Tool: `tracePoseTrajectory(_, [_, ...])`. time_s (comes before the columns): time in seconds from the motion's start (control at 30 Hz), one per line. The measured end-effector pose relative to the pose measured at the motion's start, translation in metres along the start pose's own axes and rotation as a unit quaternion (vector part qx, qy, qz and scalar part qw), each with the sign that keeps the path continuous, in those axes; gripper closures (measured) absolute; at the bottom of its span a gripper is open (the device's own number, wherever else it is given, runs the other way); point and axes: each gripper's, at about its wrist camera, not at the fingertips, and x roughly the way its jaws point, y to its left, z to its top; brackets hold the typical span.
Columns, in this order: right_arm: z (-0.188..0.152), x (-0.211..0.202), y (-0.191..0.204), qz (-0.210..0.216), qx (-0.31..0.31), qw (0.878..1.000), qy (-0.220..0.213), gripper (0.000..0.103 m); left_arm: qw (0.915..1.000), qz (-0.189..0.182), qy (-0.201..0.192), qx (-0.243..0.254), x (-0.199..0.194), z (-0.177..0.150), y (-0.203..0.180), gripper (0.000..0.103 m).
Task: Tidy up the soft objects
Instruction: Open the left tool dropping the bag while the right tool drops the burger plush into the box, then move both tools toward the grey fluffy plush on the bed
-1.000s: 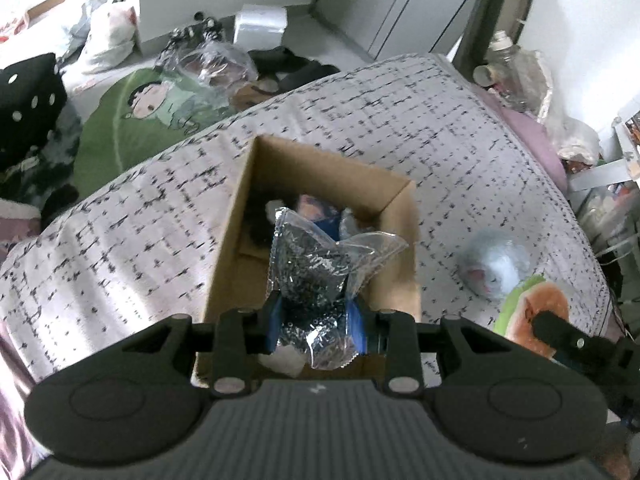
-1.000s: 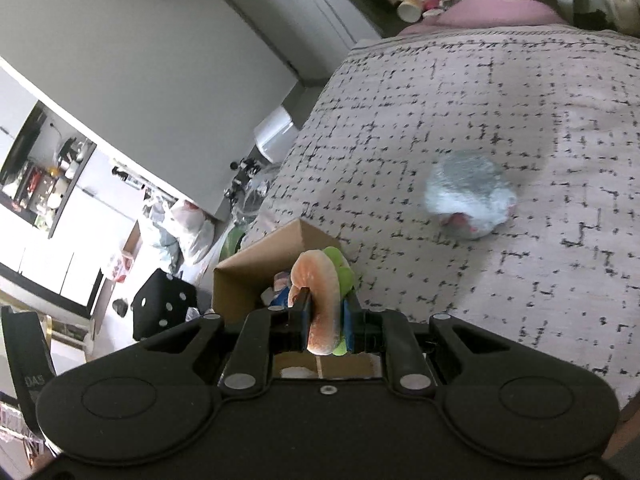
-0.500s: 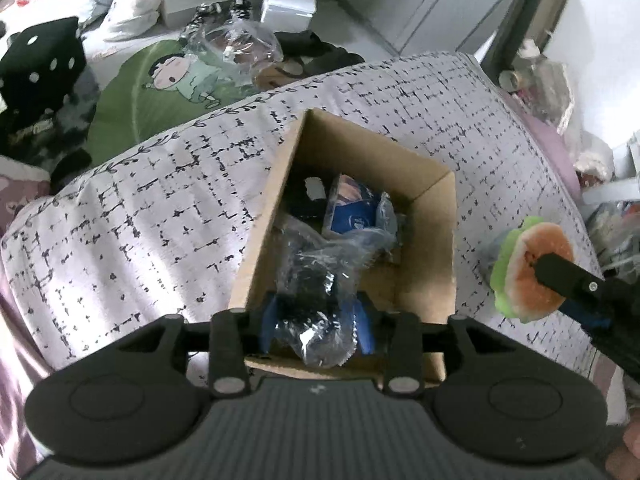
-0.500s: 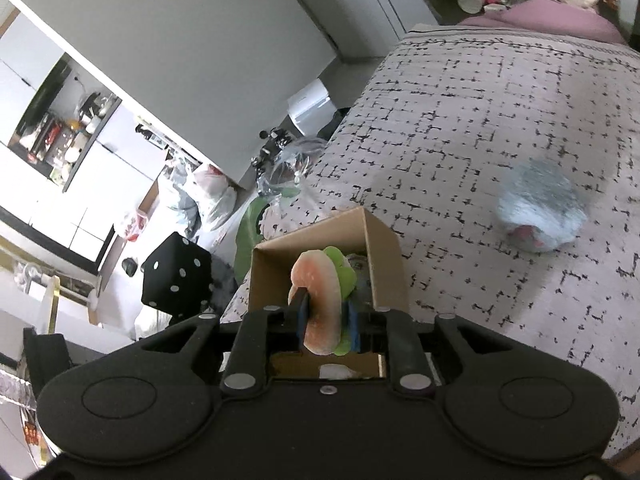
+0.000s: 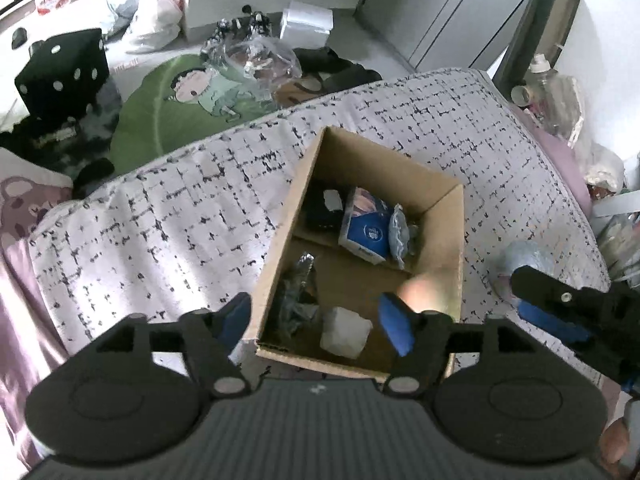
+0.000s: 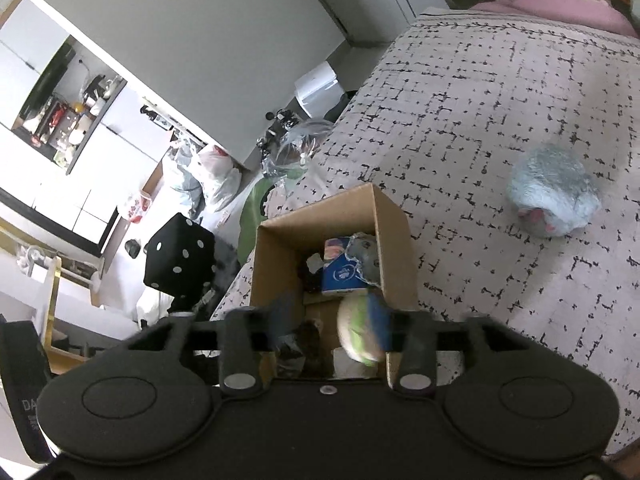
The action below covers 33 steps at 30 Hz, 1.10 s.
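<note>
While its jaws are standing wide apart after just opening, the left gripper [image 5: 316, 320] is hovering over the cardboard box [image 5: 436, 196] with nothing between its pads; the crinkly plastic bag [image 5: 298, 300] is lying inside the box below. Beside it, the right gripper [image 6: 332, 320] is also opening, its jaws standing partly apart, and the green-rimmed soft toy [image 6: 358, 336] is showing blurred just against the right pad over the box. Farther out, a fluffy grey toy [image 6: 554, 196] is lying on the patterned bed cover [image 6: 480, 92], well apart from the box
</note>
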Motion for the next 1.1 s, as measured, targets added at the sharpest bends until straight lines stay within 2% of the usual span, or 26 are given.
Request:
tracePoseTrajectory(0.1, [0.000,-0.008,-0.005,-0.005,0.002,1.000,-0.003,0.045,1.0000,-0.001,-0.009,0.003,-0.005,0.001,-0.002,0.026])
tracePoseTrajectory(0.3, [0.000,-0.025,-0.019,-0.034,-0.001,0.999,-0.018,0.027,0.9997,0.003,-0.015,0.017,-0.011,0.001,-0.012,0.024])
tracePoseTrajectory(0.43, [-0.002,-0.034,-0.032,-0.048,-0.008,0.999,-0.023,0.022,0.9998,-0.002,-0.012,0.017,-0.012,-0.003,-0.018,0.020])
tracePoseTrajectory(0.63, [-0.003,-0.048,-0.056,-0.058,-0.005,0.998,-0.037,0.014,0.9987,-0.003,-0.034,0.039,-0.020,-0.010,-0.038,0.015])
tracePoseTrajectory(0.87, [-0.003,-0.065,-0.082,-0.064,-0.002,0.996,-0.057,0.011,0.9972,-0.029,-0.056,0.039,-0.027,-0.013,-0.064,0.011])
tracePoseTrajectory(1.1, [0.002,-0.077,-0.104,-0.080,-0.013,0.995,-0.058,0.011,0.9943,-0.046,-0.064,0.072,-0.019,-0.018,-0.098,0.008])
